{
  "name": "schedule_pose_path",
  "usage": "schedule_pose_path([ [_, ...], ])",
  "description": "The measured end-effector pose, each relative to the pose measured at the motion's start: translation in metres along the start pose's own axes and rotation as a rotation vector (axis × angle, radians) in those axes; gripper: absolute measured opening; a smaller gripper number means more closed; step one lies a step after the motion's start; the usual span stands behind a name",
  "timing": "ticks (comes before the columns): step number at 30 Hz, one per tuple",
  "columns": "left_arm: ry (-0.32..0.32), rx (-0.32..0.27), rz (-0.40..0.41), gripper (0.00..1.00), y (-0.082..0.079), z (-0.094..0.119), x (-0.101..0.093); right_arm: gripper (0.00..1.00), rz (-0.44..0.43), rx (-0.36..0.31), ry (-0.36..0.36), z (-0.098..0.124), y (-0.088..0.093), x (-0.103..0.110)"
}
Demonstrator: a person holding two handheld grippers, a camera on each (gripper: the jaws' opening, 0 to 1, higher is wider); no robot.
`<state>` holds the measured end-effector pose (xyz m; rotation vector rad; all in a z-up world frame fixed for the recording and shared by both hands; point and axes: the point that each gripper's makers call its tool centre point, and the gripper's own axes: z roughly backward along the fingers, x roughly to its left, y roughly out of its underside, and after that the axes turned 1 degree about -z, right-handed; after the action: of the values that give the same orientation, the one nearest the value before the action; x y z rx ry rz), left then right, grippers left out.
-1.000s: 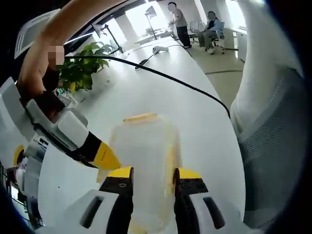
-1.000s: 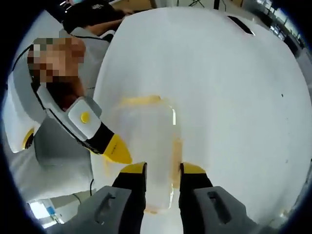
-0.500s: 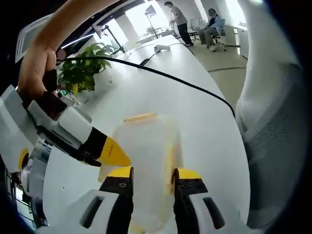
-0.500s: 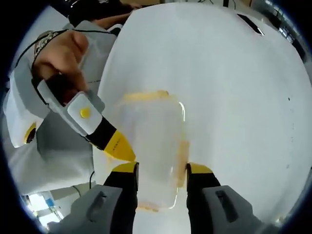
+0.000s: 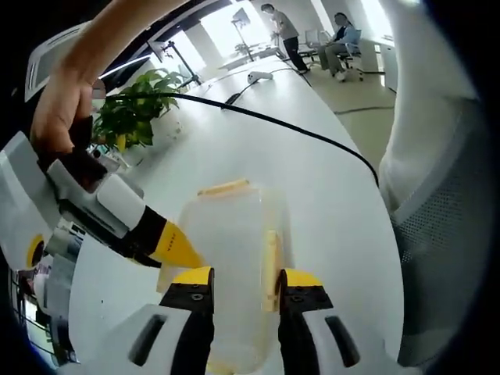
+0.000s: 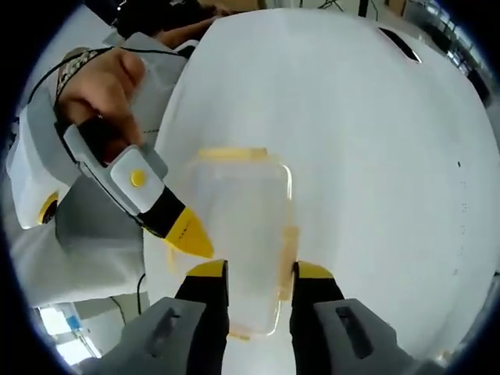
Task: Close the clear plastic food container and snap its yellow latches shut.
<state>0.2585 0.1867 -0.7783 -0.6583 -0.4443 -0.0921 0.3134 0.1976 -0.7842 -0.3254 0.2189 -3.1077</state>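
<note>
Office room, long white counter [image 5: 258, 148]. In the left gripper view two people [image 5: 312, 35] are far off at 12–1 o'clock, small and hard to make out; a plant [image 5: 133, 109] sits at 10 o'clock, and a black cable [image 5: 297, 133] runs across the counter from 10 to 3 o'clock. A white and grey garment [image 5: 437, 195] blocks the right side from 1 to 5 o'clock.

The container [image 5: 230, 269] lies on the counter at 6 o'clock, lid on it, clear walls washed out against the white top so its edges are hard to trace. Yellow latch [image 5: 224, 187] at its far end, side latch [image 5: 271, 259] along its right edge; can't tell whether either is snapped. Near end is hidden behind the left tool [image 5: 244, 289], jaws apart, one each side of the container; contact not clear. The right tool [image 5: 176, 246] comes in from 9 o'clock, held by a hand [image 5: 62, 109], its yellow tip at the container's left edge.

In the right gripper view the container [image 6: 242, 242] is at centre-low, far latch [image 6: 232, 154] at 12 o'clock of it, side latch [image 6: 287, 254] at 3 o'clock. Right tool [image 6: 256, 283] has jaws apart, straddling the near end, which is cut off behind them. Left tool [image 6: 187, 234] enters from 9 o'clock, tip beside the container's left edge; its jaw gap is not visible from here. A hand [image 6: 98, 82] grips it; a sleeve covers 7–9 o'clock.
</note>
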Motion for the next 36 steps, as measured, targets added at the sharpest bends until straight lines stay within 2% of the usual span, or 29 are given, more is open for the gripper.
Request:
schedule_pose_path([
  [3,0.0,-0.002,0.005,0.25,0.001,0.0,0.0,0.22,0.001,0.001,0.001,0.0,0.0,-0.002],
  [6,-0.009,-0.002,0.002,0.25,0.0,0.0,0.0,0.26,-0.018,0.0,-0.01,0.0,0.0,0.001],
  [9,-0.011,-0.003,-0.001,0.25,0.0,0.0,0.0,0.29,0.004,-0.009,-0.026,0.002,0.002,0.001],
  [15,-0.018,-0.01,0.003,0.26,-0.001,0.0,0.0,0.4,0.014,0.009,-0.055,-0.004,0.004,0.007],
  [17,-0.018,-0.008,0.004,0.26,-0.001,-0.001,0.0,0.39,0.044,0.011,-0.047,-0.002,0.002,0.008],
  [18,-0.018,-0.009,0.005,0.26,-0.001,-0.001,0.0,0.39,0.091,0.003,-0.047,-0.003,0.001,0.007],
  [19,-0.017,-0.009,0.006,0.26,-0.001,-0.001,0.0,0.37,0.041,0.003,-0.051,-0.002,0.002,0.005],
  [24,-0.021,-0.004,-0.029,0.25,0.0,-0.002,-0.001,0.33,0.046,0.012,-0.063,-0.003,0.001,0.004],
  [25,-0.02,-0.003,-0.031,0.25,0.0,-0.003,-0.002,0.32,0.051,-0.013,-0.131,-0.005,-0.004,0.012],
  [26,-0.024,0.0,-0.028,0.25,0.0,-0.005,-0.002,0.31,0.035,-0.011,-0.091,-0.001,-0.002,0.003],
  [29,-0.021,-0.009,-0.015,0.25,0.001,-0.004,-0.001,0.31,0.024,-0.034,-0.112,0.001,-0.002,0.005],
  [33,-0.026,-0.018,-0.022,0.26,0.001,-0.004,-0.003,0.35,0.024,-0.012,-0.123,0.004,-0.003,0.004],
  [36,-0.031,-0.032,-0.011,0.26,0.001,-0.003,-0.002,0.37,0.033,-0.026,-0.113,0.007,0.001,0.003],
])
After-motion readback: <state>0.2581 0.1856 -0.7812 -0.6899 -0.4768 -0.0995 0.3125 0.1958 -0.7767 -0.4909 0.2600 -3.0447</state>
